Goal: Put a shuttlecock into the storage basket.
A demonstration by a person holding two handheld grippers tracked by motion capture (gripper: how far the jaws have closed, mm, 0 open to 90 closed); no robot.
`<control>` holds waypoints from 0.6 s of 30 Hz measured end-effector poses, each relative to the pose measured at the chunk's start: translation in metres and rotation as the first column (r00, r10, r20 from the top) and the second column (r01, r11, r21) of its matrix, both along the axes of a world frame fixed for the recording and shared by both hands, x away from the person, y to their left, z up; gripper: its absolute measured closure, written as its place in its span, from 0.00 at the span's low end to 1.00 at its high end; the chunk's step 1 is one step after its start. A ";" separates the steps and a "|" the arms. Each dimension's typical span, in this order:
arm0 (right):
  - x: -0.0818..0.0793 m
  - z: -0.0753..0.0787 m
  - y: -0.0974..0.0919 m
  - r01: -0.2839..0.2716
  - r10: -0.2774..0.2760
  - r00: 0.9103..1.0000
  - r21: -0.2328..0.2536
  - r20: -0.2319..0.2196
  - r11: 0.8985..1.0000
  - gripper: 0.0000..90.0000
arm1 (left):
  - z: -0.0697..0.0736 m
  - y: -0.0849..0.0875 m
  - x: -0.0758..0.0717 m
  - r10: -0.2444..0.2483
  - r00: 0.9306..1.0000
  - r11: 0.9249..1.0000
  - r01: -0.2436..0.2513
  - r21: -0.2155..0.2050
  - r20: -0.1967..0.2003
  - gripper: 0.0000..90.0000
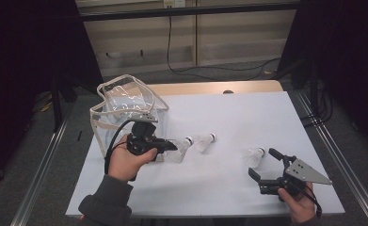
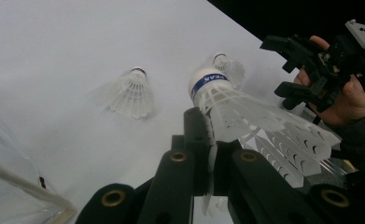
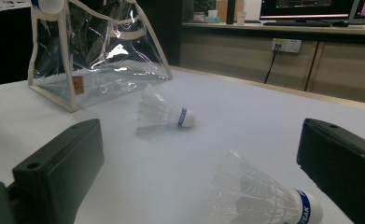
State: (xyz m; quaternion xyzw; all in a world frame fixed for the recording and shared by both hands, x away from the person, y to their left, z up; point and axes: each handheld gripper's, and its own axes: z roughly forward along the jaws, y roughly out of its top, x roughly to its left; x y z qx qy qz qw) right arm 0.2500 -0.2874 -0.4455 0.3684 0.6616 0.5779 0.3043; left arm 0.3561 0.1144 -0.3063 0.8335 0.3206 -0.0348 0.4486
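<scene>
left hand-held gripper (image 1: pixel 172 146) is pinched tight on a shuttlecock (image 2: pixel 245 112); right hand-held gripper (image 1: pixel 262 165) gapes wide, another shuttlecock (image 1: pixel 254 155) at its 11 o'clock, clear bag (image 1: pixel 125 106) beyond on the tabletop (image 1: pixel 238 117).

The surface (image 1: pixel 247 113) is white and flat, with a strip of light wood (image 1: pixel 210 87) along its far edge. The floor (image 1: pixel 45 141) around it is grey. Behind stands a pale wooden wall (image 1: pixel 228 42), and a black cable (image 1: pixel 172 52) hangs down it to the floor. In the right gripper view, a white wall socket (image 3: pixel 286 45) sits on the wood, and bright screens (image 3: pixel 311 8) glow above.
</scene>
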 end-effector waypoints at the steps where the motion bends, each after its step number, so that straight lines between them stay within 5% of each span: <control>1: 0.000 0.000 0.000 0.001 -0.001 1.000 0.003 0.000 1.000 0.01 | 0.001 0.000 0.001 0.000 1.000 1.000 0.000 0.002 0.001 1.00; 18: 0.000 0.000 0.000 0.000 0.000 1.000 0.003 0.001 1.000 0.01 | 0.023 -0.004 0.011 0.011 1.000 1.000 -0.011 0.019 0.006 1.00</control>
